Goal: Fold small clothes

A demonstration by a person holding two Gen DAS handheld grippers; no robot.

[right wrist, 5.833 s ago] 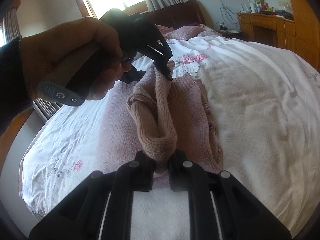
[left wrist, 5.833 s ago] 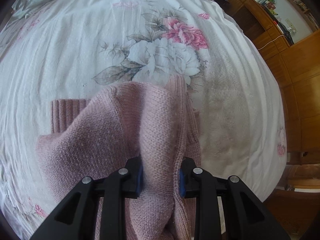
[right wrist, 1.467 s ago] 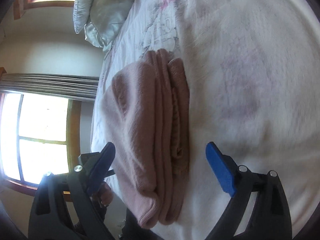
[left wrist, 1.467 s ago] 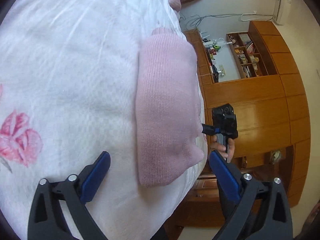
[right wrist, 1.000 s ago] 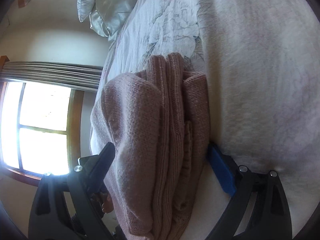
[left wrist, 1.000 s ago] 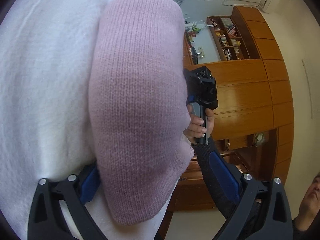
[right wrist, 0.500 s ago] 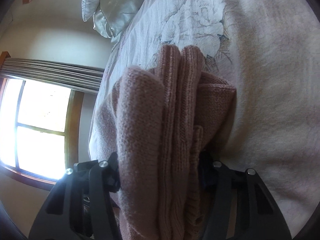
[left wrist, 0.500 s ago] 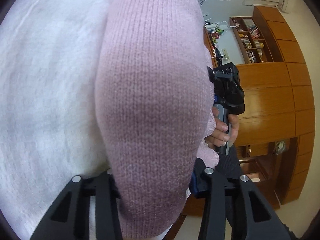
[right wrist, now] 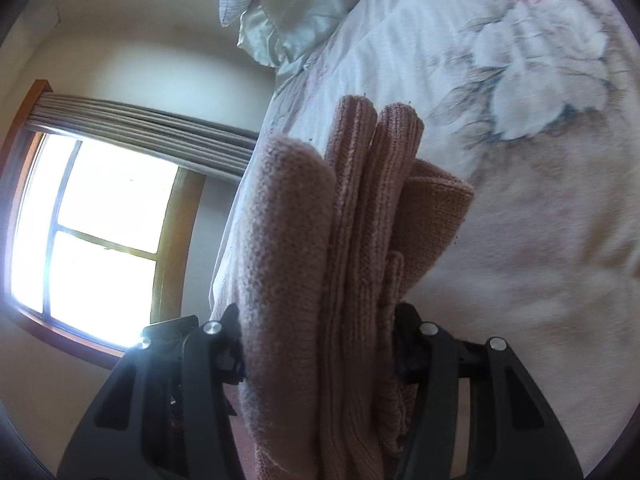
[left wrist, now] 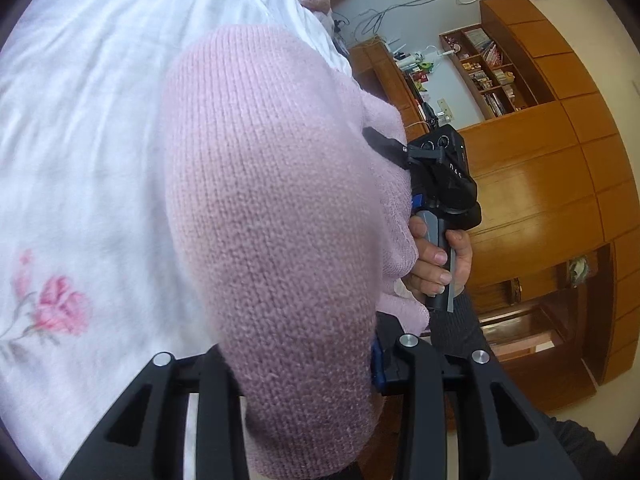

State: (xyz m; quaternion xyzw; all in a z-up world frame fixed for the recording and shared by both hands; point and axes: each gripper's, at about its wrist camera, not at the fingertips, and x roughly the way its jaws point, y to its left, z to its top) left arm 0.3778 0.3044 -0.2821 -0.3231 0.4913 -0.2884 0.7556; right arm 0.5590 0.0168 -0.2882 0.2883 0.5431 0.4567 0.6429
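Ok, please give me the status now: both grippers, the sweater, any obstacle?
Left gripper shut on folded pink knitted sweater. Right gripper shut on it too. Nothing in the way on the white floral bedspread.

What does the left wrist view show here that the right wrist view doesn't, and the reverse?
Only the left wrist view shows the person's hand holding the right hand-held gripper, plus the wooden wardrobe. Only the right wrist view shows the bright window and pale satin pillow. Both show the folded pink knit sweater clamped from opposite ends, over the white floral bedspread.
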